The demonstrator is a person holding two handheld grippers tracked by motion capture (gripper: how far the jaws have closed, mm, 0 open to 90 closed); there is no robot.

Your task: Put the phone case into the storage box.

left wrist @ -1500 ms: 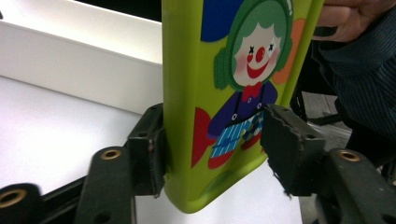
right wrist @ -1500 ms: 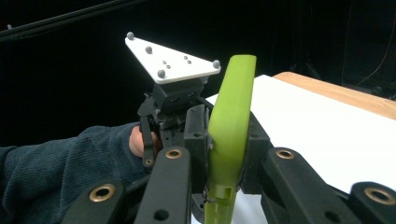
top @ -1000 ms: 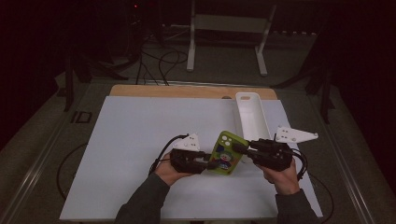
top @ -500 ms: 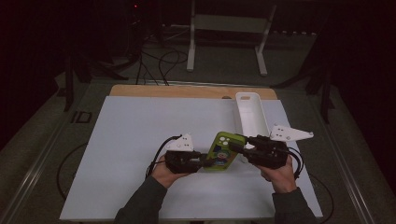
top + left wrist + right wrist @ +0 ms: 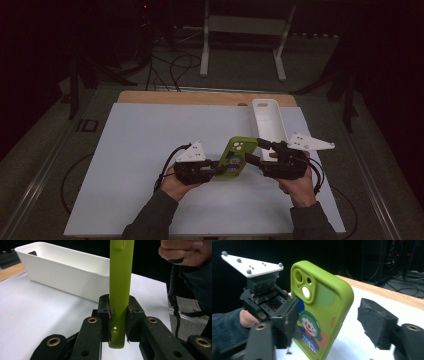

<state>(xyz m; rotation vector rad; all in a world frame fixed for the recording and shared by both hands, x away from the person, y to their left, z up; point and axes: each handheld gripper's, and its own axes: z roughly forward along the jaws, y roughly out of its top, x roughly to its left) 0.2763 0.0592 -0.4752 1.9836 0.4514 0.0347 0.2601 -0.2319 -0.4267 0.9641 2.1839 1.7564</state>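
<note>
A lime-green phone case (image 5: 237,156) with a clown picture on its back is held off the white mat between both hands. My left gripper (image 5: 219,171) is shut on its lower end; in the left gripper view both pads (image 5: 106,312) press the case's thin edge (image 5: 121,272). My right gripper (image 5: 256,151) sits at the case's right side, and its jaws have just been opening. In the right gripper view the case (image 5: 324,302) stands between them; the right pad (image 5: 377,325) is well apart from it.
A long white bin (image 5: 267,122) stands on the mat (image 5: 140,150) just behind the right gripper, also close in the left gripper view (image 5: 65,267). A wooden board edge (image 5: 200,97) runs along the back. Cables trail from both grippers.
The right gripper's jaws, shut on the case a second ago, now stand apart around it. The left gripper keeps its hold. Both hands stay almost in place.
</note>
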